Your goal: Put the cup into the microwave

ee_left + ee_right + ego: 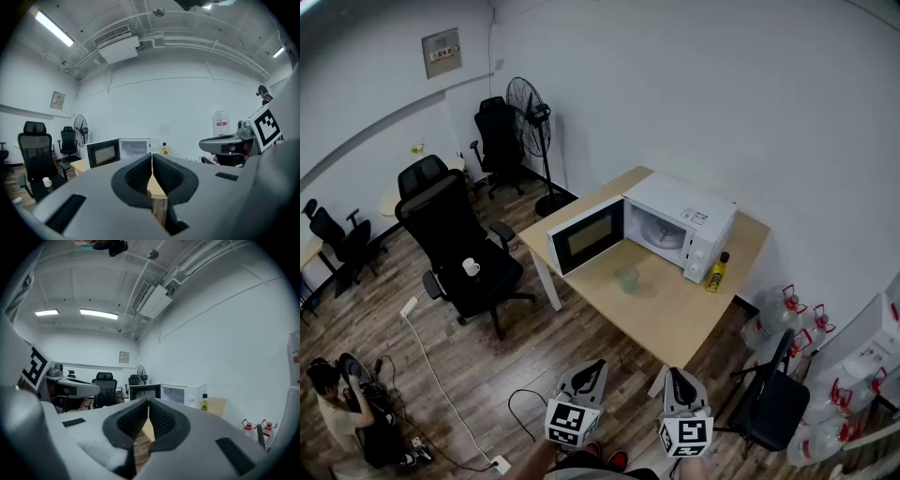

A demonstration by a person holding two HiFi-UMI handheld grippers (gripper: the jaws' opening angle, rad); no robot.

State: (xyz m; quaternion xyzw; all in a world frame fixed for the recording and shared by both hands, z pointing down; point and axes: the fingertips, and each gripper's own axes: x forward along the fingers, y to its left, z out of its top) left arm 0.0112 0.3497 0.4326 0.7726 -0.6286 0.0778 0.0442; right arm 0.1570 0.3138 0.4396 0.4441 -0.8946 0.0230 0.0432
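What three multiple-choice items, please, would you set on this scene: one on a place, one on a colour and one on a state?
1. Where is the clear cup relative to the microwave?
A) inside it
B) on the table in front of it
C) on top of it

2. What colour is the bottle beside the microwave?
A) yellow
B) red
C) blue

3. How is the microwave's door?
A) shut
B) taken off
C) swung open

Answers:
1 B: the cup stands on the bare tabletop before the open cavity.
2 A: its body shows yellow under a dark cap.
3 C: the door stands out to the side and the cavity shows.
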